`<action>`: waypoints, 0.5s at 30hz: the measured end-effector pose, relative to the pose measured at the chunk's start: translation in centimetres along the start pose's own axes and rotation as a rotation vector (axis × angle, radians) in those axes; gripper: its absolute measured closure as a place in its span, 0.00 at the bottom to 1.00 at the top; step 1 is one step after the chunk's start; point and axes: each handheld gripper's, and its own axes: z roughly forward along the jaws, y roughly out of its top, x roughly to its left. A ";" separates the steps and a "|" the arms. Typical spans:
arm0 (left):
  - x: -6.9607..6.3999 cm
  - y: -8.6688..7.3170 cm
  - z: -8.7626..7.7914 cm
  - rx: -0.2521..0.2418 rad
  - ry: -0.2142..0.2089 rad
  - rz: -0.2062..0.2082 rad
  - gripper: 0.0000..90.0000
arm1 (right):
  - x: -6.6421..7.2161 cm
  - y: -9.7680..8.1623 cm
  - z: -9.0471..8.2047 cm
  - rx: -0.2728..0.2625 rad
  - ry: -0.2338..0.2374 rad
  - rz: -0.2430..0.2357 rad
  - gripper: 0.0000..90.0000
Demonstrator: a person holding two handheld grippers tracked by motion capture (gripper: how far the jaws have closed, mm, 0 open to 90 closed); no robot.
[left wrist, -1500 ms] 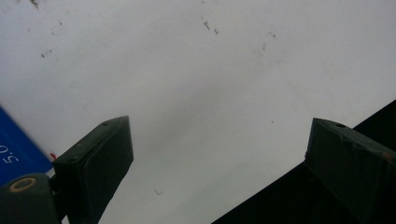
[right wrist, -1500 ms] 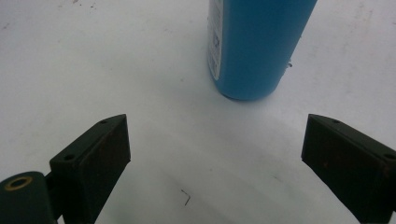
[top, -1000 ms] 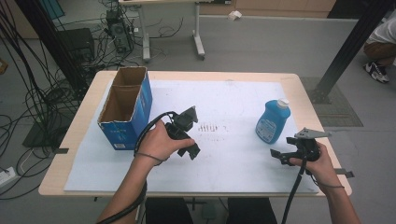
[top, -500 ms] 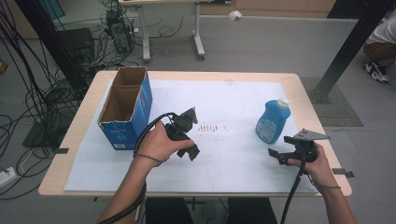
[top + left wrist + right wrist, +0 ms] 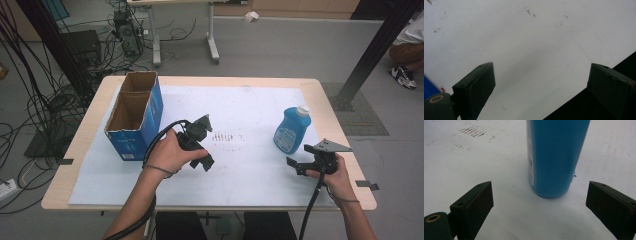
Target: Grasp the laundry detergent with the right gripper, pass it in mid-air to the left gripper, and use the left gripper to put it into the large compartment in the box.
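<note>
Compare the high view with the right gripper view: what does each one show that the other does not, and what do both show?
The high view alone has the open cardboard box, the bottle's white cap, both hands, and the left tool over the sheet. The right gripper view alone has a close look along the right tool: its jaws stand wide apart, with the bottle's base ahead of the gap, untouched. Both have the blue bottle upright on the white sheet, and the reddish marks.
</note>
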 end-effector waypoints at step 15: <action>-0.1 -0.1 0.1 0.017 0.003 0.001 0.09 | -0.2 0.0 1.0 -0.105 -0.013 -0.002 0.08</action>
